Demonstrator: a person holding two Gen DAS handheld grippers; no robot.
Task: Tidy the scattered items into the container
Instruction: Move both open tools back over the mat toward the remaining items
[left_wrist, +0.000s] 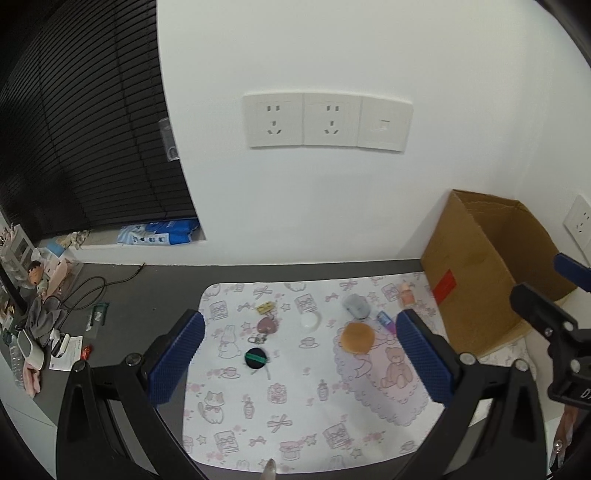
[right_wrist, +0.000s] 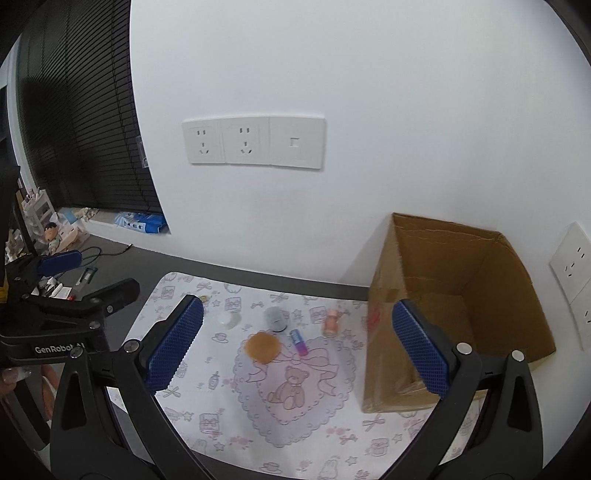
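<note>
Nothing is picked yet: both the left gripper (left_wrist: 301, 363) and right gripper (right_wrist: 297, 341) hover with fingers apart, empty. The round orange sponge (right_wrist: 263, 346) lies on the patterned mat (right_wrist: 295, 424), left of the open brown cardboard box (right_wrist: 476, 295); next, I judge, comes a descent onto one item.

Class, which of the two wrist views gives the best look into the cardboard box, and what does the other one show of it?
The right wrist view: the cardboard box opens toward the camera, showing its inner walls and floor. The left wrist view shows mainly its outer side with a red label, partly behind the right tool.
</note>
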